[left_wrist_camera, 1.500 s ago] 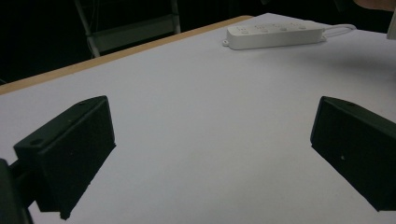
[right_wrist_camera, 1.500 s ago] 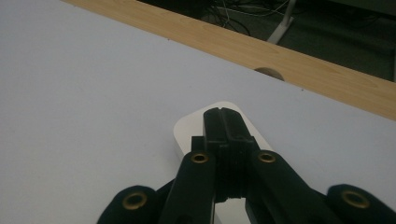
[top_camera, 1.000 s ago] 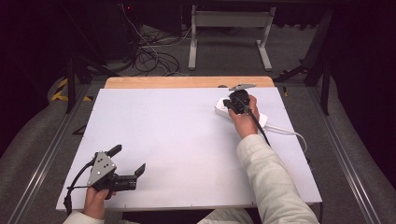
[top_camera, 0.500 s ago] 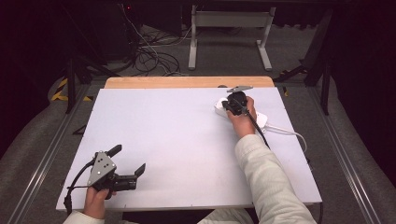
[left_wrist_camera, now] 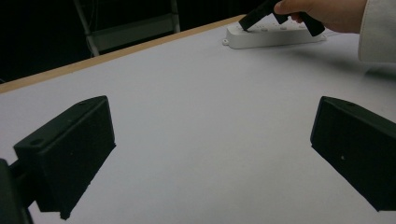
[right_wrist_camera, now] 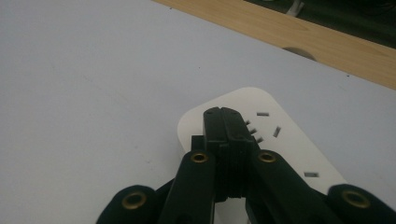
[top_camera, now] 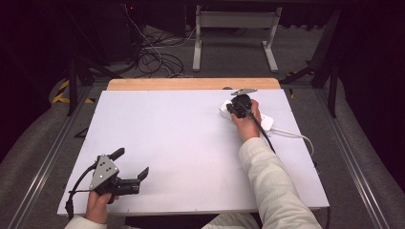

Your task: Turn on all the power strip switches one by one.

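Note:
A white power strip (top_camera: 265,122) (left_wrist_camera: 271,37) (right_wrist_camera: 289,154) lies flat at the far right of the white table (top_camera: 181,143). My right gripper (top_camera: 235,108) (right_wrist_camera: 223,116) is shut, and its closed tips rest on top of the strip's far-left end, beside the socket slots. The left gripper view catches it (left_wrist_camera: 247,22) with the hand farther off. My left gripper (top_camera: 131,163) (left_wrist_camera: 210,140) is held low over the table's near left corner. Its jaws stand wide open with nothing between them.
The strip's white cable (top_camera: 296,134) runs off the right side of the table. A bare wooden band (top_camera: 191,84) with a round hole (right_wrist_camera: 299,52) lines the far edge. Beyond it on the floor are a metal stand (top_camera: 234,33) and loose cables (top_camera: 157,57).
My right gripper has edged slightly left along the power strip. The left gripper has not moved.

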Available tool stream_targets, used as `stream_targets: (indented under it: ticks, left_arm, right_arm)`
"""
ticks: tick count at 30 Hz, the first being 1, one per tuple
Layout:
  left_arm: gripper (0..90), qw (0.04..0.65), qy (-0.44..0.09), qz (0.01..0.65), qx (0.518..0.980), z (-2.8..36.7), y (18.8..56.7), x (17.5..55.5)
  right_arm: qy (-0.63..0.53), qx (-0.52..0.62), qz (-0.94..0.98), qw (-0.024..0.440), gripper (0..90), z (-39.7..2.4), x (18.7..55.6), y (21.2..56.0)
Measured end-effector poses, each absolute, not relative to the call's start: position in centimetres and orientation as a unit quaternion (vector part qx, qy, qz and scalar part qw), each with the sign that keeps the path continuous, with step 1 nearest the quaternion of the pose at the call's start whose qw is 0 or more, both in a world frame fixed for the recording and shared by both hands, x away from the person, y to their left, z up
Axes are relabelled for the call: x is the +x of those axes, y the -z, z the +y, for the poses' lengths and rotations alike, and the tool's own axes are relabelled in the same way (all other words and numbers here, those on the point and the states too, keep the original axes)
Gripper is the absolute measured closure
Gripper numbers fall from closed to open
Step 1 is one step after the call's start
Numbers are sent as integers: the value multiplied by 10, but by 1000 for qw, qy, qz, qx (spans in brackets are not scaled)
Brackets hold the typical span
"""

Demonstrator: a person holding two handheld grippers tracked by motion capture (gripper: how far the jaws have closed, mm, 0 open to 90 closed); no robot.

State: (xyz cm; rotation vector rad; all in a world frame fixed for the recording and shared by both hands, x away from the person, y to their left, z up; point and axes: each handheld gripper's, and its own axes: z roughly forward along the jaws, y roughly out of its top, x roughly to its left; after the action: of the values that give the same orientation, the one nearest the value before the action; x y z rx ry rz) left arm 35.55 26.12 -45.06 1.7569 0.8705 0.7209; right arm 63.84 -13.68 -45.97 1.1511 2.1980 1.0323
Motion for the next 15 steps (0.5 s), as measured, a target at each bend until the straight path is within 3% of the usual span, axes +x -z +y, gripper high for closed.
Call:
stream_targets:
  ticks: [15]
  left_arm:
    - [2, 503, -297, 360, 727, 262, 451, 356]
  right_arm:
    - [-378, 425, 793, 219, 900, -137, 640, 462]
